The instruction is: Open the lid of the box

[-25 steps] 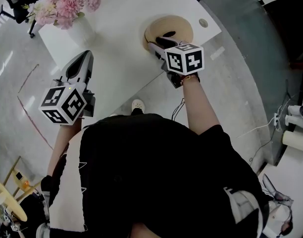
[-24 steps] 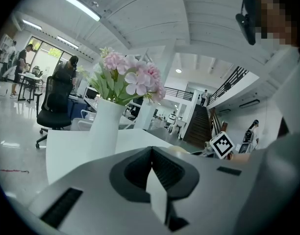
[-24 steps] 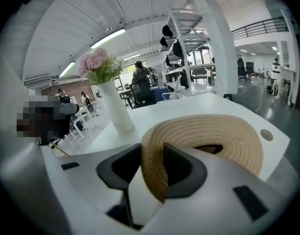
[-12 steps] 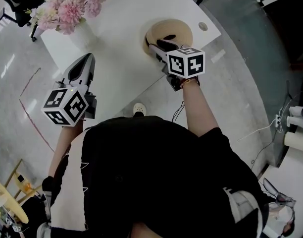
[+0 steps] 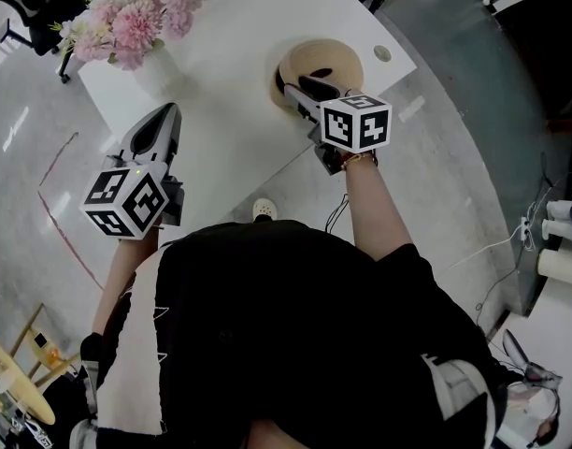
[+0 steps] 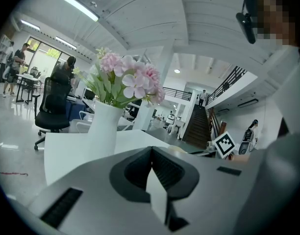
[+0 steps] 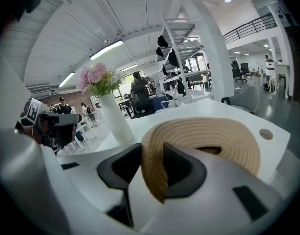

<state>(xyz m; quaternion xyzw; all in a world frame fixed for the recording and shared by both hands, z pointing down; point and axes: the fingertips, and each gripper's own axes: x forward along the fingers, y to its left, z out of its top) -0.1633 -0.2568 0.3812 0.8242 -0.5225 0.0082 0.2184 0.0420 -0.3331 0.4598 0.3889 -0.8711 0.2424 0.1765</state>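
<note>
A round woven straw box (image 5: 323, 62) sits near the right end of the white table (image 5: 239, 26). My right gripper (image 5: 302, 84) reaches over its near-left side. In the right gripper view the right gripper (image 7: 151, 153) is shut on the rim of the woven lid (image 7: 209, 131), which stands between the two dark pads. A dark gap shows under the lid just right of the jaws. My left gripper (image 5: 163, 112) hovers at the table's near-left edge, apart from the box. Its pads (image 6: 151, 153) meet with nothing between them.
A white vase of pink flowers (image 5: 141, 26) stands at the table's left end, also seen as the vase (image 6: 103, 126) ahead of the left gripper. A round cable hole (image 5: 382, 52) lies right of the box. Office chairs and people are far behind.
The right gripper has turned slightly with the lid's rim still between its jaws. The left gripper has kept still.
</note>
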